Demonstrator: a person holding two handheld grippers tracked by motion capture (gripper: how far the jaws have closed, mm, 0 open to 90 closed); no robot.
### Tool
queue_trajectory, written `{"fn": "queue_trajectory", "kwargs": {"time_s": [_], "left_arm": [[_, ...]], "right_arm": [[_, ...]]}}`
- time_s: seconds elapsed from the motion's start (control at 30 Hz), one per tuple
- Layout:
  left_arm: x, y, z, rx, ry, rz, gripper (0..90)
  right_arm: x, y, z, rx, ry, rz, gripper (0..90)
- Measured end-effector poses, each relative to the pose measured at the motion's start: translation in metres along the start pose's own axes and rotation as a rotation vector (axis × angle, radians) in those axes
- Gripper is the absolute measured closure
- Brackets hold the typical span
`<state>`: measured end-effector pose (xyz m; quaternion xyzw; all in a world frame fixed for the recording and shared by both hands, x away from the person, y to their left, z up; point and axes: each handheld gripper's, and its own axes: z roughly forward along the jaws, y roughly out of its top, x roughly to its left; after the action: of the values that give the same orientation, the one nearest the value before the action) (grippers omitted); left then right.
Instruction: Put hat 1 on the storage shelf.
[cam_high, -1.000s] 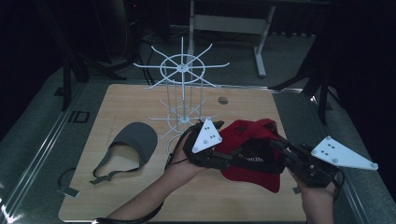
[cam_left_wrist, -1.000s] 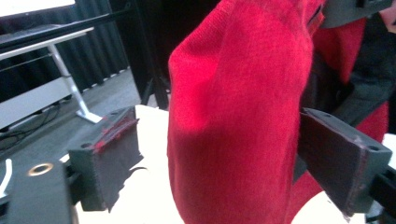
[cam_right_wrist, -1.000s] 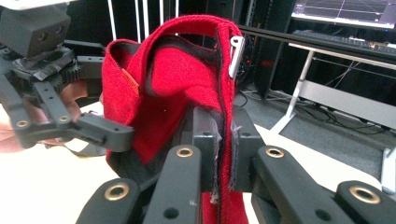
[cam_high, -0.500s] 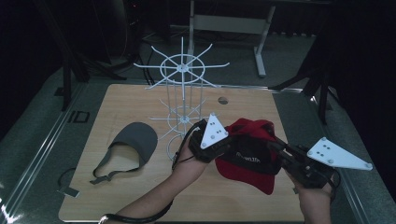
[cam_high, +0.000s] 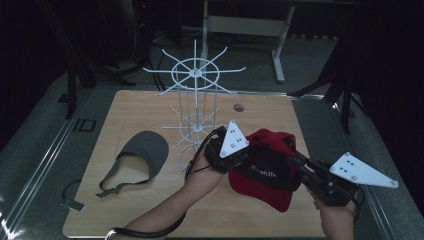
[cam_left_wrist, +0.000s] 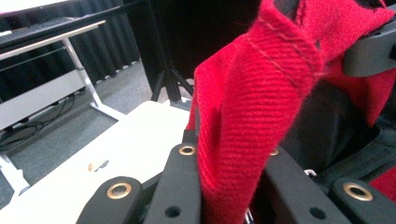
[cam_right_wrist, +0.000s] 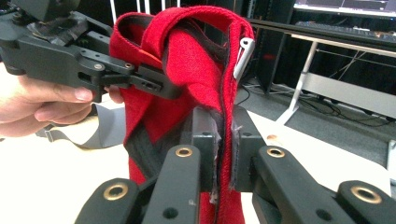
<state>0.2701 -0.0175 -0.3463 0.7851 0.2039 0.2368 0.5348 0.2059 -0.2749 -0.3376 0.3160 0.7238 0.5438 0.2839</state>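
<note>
High view, cap: I have the red cap (cam_high: 267, 170) lifted off the surface (cam_high: 150, 215), slung between my two tools, its brim hanging toward me.
High view, left tool: my left tool (cam_high: 240, 157) grips the cap's left edge; its jaws have just been closing and now have red cloth pinched between them.
High view, right tool: my right tool (cam_high: 296, 167) is clamped on the cap's right edge, so the cap lies straight ahead of both tips.
High view, rack: the white wire rack (cam_high: 196, 107) stands up and to the left of the left tool, on its far side; the left hand is the nearer one to it, by my judgement.
High view, visor: a grey visor (cam_high: 137, 159) lies flat, well left of the left tool.
Left tool view, grip: the left tool (cam_left_wrist: 229, 186) bites a thick fold of red cap (cam_left_wrist: 252, 107) that rises straight up from between the jaws.
Right tool view, grip: the right tool (cam_right_wrist: 224, 154) is closed on the cap's (cam_right_wrist: 187, 70) rim, red cloth with dark lining standing upright out of the jaws; a small metal clasp (cam_right_wrist: 243, 56) sits just above the tips.
Right tool view, other hand: the left tool (cam_right_wrist: 159, 86) holds the cloth up and left of my tips.
Coming move, judged: the cap's opening runs tool to tool, and must travel up-left onto a rack arm.
</note>
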Motion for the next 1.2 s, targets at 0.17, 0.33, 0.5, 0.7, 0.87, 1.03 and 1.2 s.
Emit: {"fn": "queue_trajectory", "kwargs": {"time_s": [0.17, 0.33, 0.5, 0.7, 0.87, 1.03, 1.2], "left_arm": [[0.002, 0.003, 0.000, -0.016, 0.003, -0.009, 87.1], [0.005, 0.007, 0.001, -0.041, -0.011, -0.015, 87.2], [0.006, 0.011, -0.001, -0.058, -0.031, -0.001, 87.3], [0.010, 0.007, -0.005, -0.058, -0.063, 0.024, 87.3], [0.019, 0.002, -0.011, -0.079, -0.124, 0.021, 87.2], [0.026, 0.000, -0.016, -0.090, -0.273, 0.044, 87.1], [0.030, -0.003, -0.017, -0.118, -0.436, 0.070, 87.0]], "right_arm": [[0.000, -0.005, -0.003, 0.009, 0.008, 0.001, 77.9], [-0.001, -0.010, -0.003, 0.004, 0.052, 0.006, 63.0], [0.001, -0.013, -0.007, -0.002, 0.103, -0.007, 52.4], [-0.002, -0.011, -0.015, -0.023, 0.167, -0.019, 47.6], [-0.004, -0.008, -0.018, -0.039, 0.190, -0.026, 47.9], [-0.002, -0.004, -0.012, -0.016, 0.186, -0.071, 49.7], [0.008, 0.000, -0.001, 0.006, 0.229, -0.143, 50.7]]}}
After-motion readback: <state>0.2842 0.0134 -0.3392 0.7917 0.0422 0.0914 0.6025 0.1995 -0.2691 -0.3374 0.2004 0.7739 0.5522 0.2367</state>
